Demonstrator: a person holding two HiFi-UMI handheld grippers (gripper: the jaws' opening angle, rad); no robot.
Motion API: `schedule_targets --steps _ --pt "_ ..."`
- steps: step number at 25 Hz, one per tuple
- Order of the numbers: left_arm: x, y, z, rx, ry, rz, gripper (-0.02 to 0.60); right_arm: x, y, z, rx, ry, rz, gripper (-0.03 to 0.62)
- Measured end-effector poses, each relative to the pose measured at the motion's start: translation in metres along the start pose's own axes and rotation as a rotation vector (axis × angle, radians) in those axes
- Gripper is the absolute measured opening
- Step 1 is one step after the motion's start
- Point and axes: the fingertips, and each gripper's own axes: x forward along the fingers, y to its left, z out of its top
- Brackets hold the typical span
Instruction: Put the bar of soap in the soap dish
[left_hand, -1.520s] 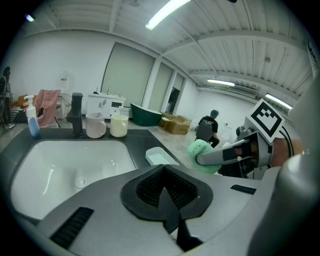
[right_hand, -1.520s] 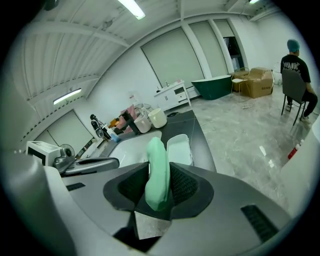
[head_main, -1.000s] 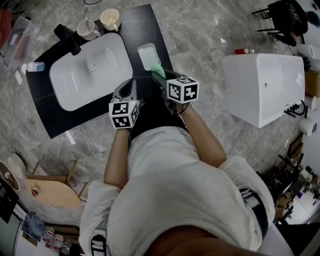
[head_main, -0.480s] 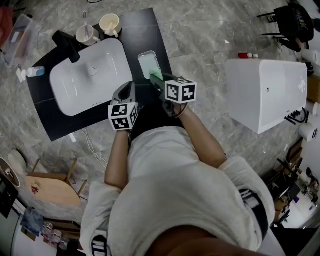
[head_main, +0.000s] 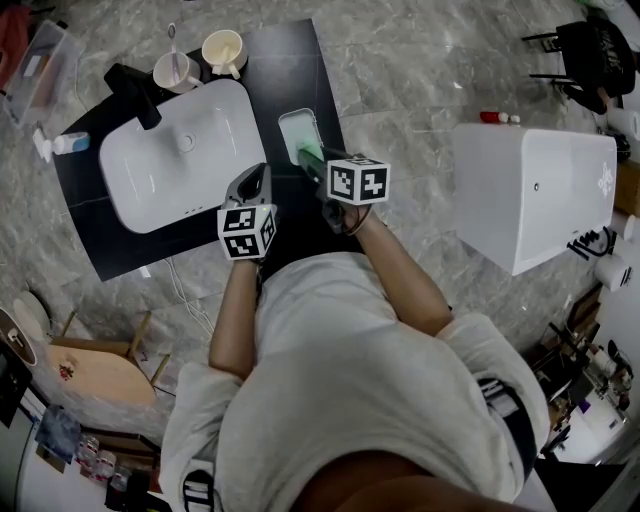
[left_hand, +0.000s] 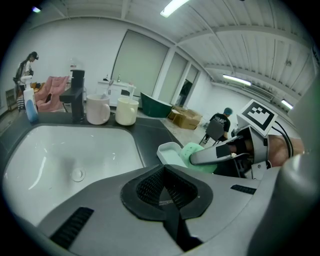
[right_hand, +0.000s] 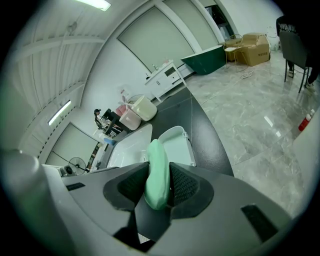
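Observation:
My right gripper (head_main: 313, 161) (right_hand: 159, 188) is shut on a pale green bar of soap (head_main: 308, 154) (right_hand: 157, 172), which stands on edge between the pads. Its far end hangs over the near end of the white soap dish (head_main: 297, 128) (right_hand: 178, 144) on the black counter (head_main: 300, 60). The left gripper view shows the soap (left_hand: 194, 156) at the dish (left_hand: 167, 150) from the side. My left gripper (head_main: 251, 183) (left_hand: 168, 194) hovers by the sink's near right corner, shut with nothing in it.
A white sink basin (head_main: 175, 155) with a black tap (head_main: 135, 85) fills the counter's left. Two cups (head_main: 175, 68) (head_main: 222, 48) stand behind it and a small bottle (head_main: 60, 143) lies at its left. A white tub (head_main: 530, 190) stands on the floor at right.
Both grippers have moved forward and down a little. The soap has come closer to the dish and now overlaps its near end.

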Motion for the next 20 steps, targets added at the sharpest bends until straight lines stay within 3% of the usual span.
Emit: schedule_targets --steps 20 --pt "0.006 0.008 -0.002 -0.029 0.02 0.017 0.017 0.015 -0.01 0.009 0.064 0.005 -0.032 0.126"
